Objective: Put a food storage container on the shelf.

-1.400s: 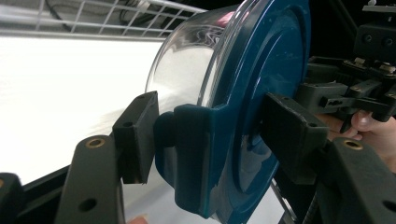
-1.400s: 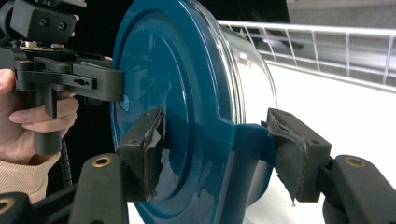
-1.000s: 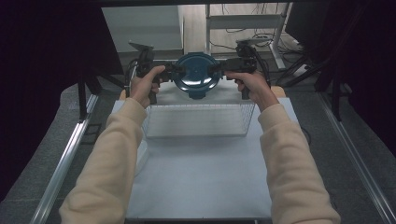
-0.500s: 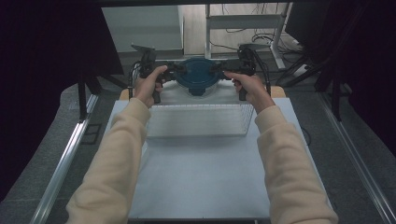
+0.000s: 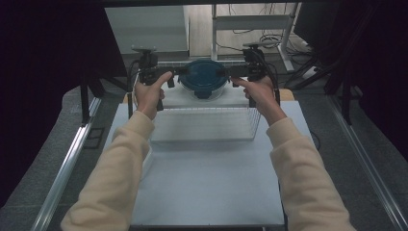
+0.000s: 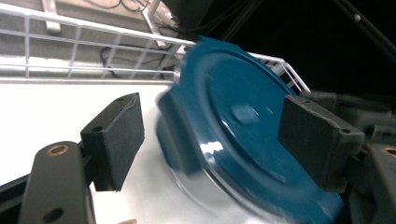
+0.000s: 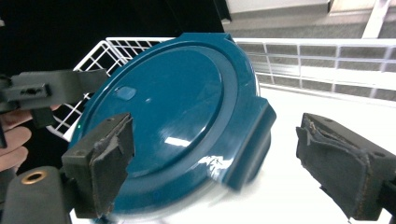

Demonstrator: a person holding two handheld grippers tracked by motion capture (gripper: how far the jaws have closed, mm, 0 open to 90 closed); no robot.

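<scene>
The container (image 5: pixel 204 79) w/ the blue lid now sits on the white platform (image 5: pixel 175 98) at top centre of the high view, just behind the wire basket (image 5: pixel 204 124). A sec ago you had it pinched between both grippers w/ the lid tipped toward the camera; half a sec ago it was lower and flatter; now it rests level and your jaws have just been opening on both sides. So the set-down looks done, and what's left is prob. just backing both hands off w/o nudging it.

How it looks: round clear bowl, teal-blue lid (image 7: pixel 173 116) w/ a raised ring and a small bump near its middle, plus latch tabs on the rim, one (image 7: pixel 247 140) in the right gripper view, another (image 6: pixel 180 135) in the left gripper view. The lid looks seated. The edges are motion-blurred, so I can't tell if the latches are snapped down.

Left gripper (image 5: pixel 169 77): jaws wide, the latch tab betw. them but the pads not pressing, so holding nothing. Right gripper (image 5: pixel 236 77): same, spread wide w/ the lid edge in the gap and clear space to the pad at the right of its own view.
</scene>
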